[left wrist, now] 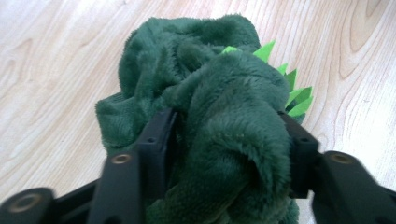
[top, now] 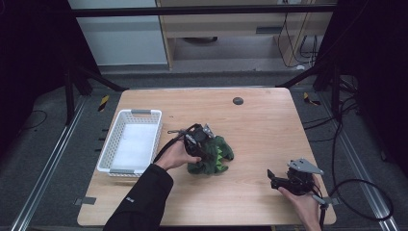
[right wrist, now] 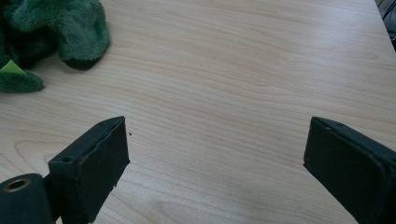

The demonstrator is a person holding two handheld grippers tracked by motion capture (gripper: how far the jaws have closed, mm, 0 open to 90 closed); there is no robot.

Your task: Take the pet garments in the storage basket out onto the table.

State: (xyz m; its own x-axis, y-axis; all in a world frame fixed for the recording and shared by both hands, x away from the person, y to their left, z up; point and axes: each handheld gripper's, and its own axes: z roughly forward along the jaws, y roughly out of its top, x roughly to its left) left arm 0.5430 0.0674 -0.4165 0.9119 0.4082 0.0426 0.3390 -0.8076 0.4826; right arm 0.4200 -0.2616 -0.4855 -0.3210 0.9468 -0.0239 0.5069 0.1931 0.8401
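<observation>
A dark green plush toy [top: 216, 156] with light green spikes lies on the wooden table [top: 269, 130], near its middle. My left gripper [top: 204, 144] comes at it from the left. In the left gripper view the plush toy [left wrist: 201, 60] bulges between the two jaws of my left gripper [left wrist: 226, 123], which stand part open, the fur brushing both pads. My right gripper [top: 272, 179] rests low at the front right of the table, apart from the toy. Its jaws [right wrist: 219, 135] stand wide with bare wood between them, and the plush toy [right wrist: 56, 28] shows at the upper left.
A white slotted basket [top: 109, 144] stands at the table's left edge, nothing in it. A small black disc [top: 237, 100] is set in the far side of the table. Cables [top: 356, 192] trail off the right edge.
</observation>
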